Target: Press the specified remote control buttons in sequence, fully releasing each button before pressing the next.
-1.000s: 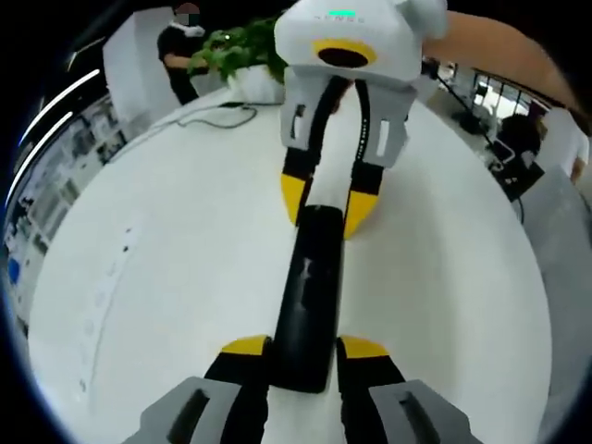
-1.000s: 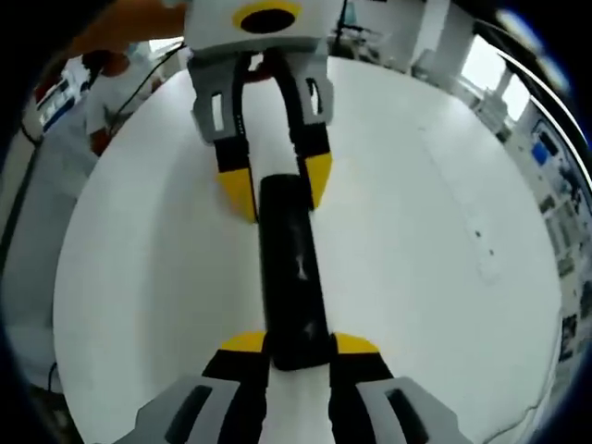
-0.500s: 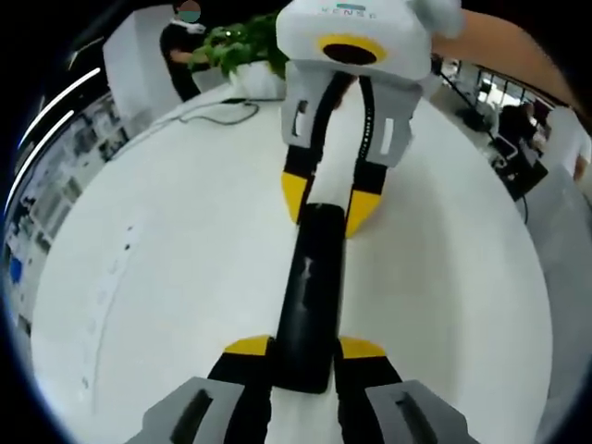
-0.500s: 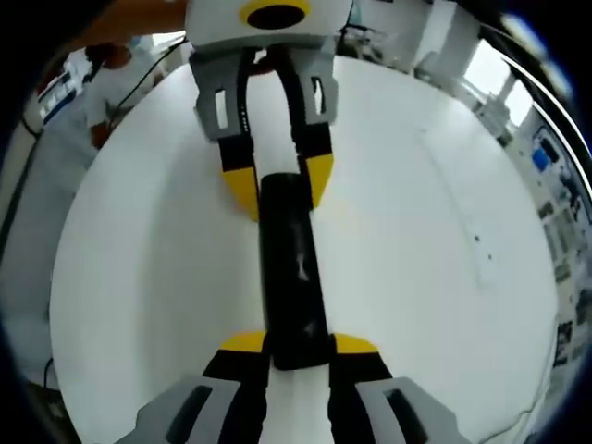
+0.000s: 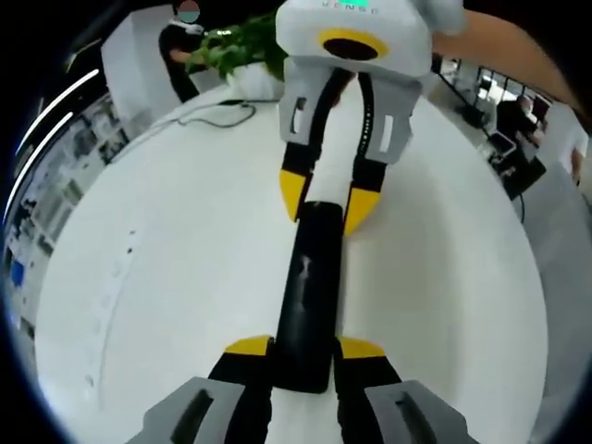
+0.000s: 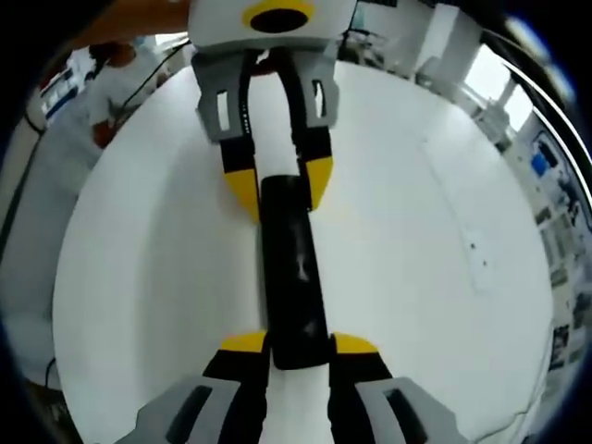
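Both views were brightly and evenly lit from overhead, and the white bench (image 5: 166,277) glared nearly blown out, with only faint, soft shadows. A strip light (image 5: 55,106) and windows (image 6: 495,69) burned white near the edges. Fisheye distortion bowed the surroundings, which looked soft and smeared.

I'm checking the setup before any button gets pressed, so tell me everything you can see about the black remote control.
The remote control is a long, slim black bar, glossy like plastic, with a faint pale mark mid-length; its buttons are too dim to make out. It lies lengthwise above the white table. The left gripper clamps one end between its yellow-tipped jaws, and the right gripper clamps the opposite end. Whether it rests on the table cannot be told.
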Motion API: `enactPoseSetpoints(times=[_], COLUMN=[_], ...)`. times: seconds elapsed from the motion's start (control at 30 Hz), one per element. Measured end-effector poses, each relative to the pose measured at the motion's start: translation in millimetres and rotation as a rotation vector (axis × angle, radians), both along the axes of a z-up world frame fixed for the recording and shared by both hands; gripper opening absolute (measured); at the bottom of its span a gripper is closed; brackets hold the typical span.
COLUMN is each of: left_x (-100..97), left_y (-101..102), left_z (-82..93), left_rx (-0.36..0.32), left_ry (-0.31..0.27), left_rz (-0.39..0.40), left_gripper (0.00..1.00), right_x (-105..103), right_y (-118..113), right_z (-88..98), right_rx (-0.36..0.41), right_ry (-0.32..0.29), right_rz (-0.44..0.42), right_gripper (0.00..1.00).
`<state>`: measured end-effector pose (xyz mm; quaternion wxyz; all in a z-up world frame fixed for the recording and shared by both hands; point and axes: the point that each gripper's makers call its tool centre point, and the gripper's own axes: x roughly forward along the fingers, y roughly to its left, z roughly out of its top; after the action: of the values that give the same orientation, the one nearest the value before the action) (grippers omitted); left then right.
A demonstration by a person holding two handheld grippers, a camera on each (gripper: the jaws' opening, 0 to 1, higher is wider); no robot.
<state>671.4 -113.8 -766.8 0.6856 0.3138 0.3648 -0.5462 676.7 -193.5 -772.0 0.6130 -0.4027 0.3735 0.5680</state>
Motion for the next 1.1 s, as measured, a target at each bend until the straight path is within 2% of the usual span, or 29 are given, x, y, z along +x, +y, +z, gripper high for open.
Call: enactPoseSetpoints(times=[0.4, 0.8, 1.1], left_x=[-19.1, -36.9, -54.7], left_y=[-5, -14, -16], left_z=[17.7, 46.0, 62.0], left_rx=[-0.001, -0.009, -0.007], left_ry=[-0.012, -0.043, -0.055], left_rz=[-0.01, -0.016, -0.031], left_gripper=[0.24, 0.24, 0.24], right_x=[-22, -39, -56], right_y=[-4, -13, -15], right_z=[19.7, 47.5, 61.7], right_rx=[0.009, 0.015, 0.023], right_ry=[-0.014, -0.047, -0.054], right_rz=[-0.008, -0.019, -0.023], right_gripper=[0.21, 0.21, 0.21])
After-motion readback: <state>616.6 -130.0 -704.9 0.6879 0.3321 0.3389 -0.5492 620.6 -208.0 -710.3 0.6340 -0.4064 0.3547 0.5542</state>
